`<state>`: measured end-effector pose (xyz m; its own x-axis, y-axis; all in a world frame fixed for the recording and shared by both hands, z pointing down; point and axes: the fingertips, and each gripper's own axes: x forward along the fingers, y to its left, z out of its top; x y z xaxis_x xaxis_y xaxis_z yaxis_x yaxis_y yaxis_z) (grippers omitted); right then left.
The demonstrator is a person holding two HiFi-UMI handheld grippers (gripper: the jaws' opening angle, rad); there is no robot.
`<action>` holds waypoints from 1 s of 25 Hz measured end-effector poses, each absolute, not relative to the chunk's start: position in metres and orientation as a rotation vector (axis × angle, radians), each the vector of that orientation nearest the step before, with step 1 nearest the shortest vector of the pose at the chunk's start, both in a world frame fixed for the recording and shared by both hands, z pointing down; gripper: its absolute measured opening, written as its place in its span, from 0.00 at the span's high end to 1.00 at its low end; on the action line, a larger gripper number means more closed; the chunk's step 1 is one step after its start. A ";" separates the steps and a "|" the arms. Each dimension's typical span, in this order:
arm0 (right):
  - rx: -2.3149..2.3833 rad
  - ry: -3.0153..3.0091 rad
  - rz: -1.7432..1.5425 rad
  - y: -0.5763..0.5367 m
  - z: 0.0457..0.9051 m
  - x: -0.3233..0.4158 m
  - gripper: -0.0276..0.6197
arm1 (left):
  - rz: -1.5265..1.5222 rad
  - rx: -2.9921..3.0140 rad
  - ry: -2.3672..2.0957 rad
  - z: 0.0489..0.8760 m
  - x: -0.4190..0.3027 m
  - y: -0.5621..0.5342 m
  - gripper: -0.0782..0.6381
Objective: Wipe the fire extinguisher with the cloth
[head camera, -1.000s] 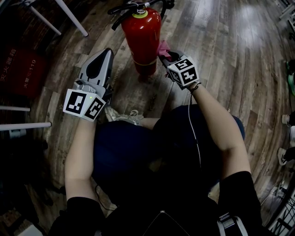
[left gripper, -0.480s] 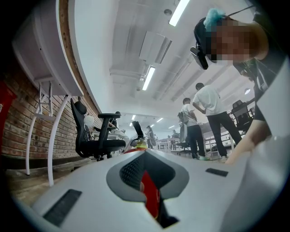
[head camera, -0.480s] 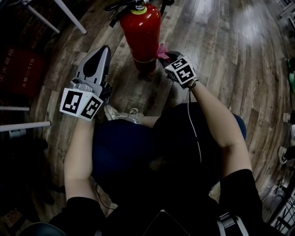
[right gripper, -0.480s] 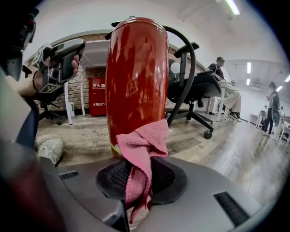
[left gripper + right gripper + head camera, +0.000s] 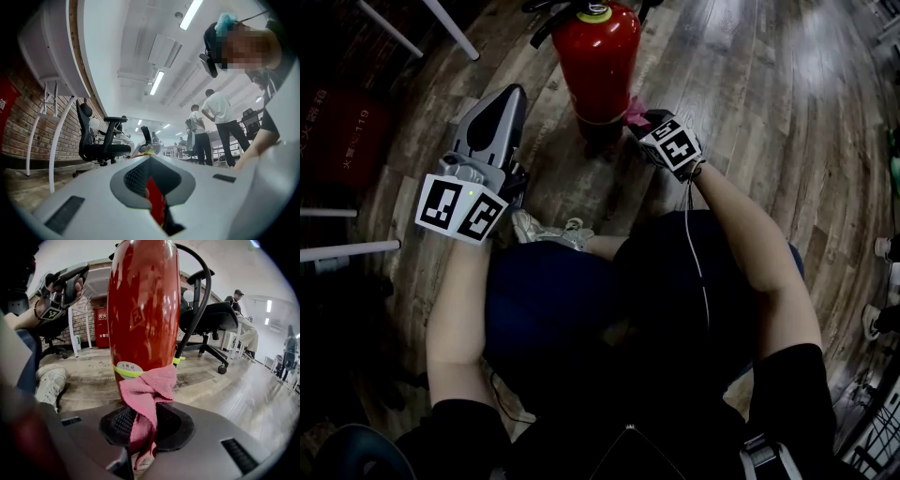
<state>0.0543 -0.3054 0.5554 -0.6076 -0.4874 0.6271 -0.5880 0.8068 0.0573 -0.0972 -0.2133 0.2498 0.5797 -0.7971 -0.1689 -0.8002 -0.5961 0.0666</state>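
Both tongs closed. Right tongs (image 5: 140, 430) pinch the pink cloth (image 5: 149, 389), which touches the extinguisher (image 5: 143, 310) low on its body, at the yellow band (image 5: 125, 371). Left tongs (image 5: 508, 101) pressed together, empty, left of the extinguisher, near but apart. Extinguisher stands upright on the wood floor (image 5: 741, 122).

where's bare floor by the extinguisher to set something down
Widest bare floor: right of the fire extinguisher, past the right gripper holding the cloth. Narrower strip between it and the left gripper. Shoe crowds the near side.
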 end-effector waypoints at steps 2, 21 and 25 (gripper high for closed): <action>0.768 -2.321 0.211 -0.302 0.567 0.051 0.82 | 0.293 -2.781 1.406 0.250 -0.099 -0.214 0.87; 0.694 -2.199 0.250 -0.302 0.629 0.045 0.82 | 0.292 -2.793 1.357 0.246 -0.090 -0.212 0.87; 0.672 -2.161 0.249 -0.298 0.643 0.043 0.82 | 0.292 -2.790 1.362 0.246 -0.091 -0.213 0.87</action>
<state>0.0433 -0.2980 0.6429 -0.5048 -0.3790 0.7756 -0.5454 0.8365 0.0538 -0.0911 -0.2128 0.2462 0.6010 -0.7791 -0.1780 -0.7836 -0.6183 0.0605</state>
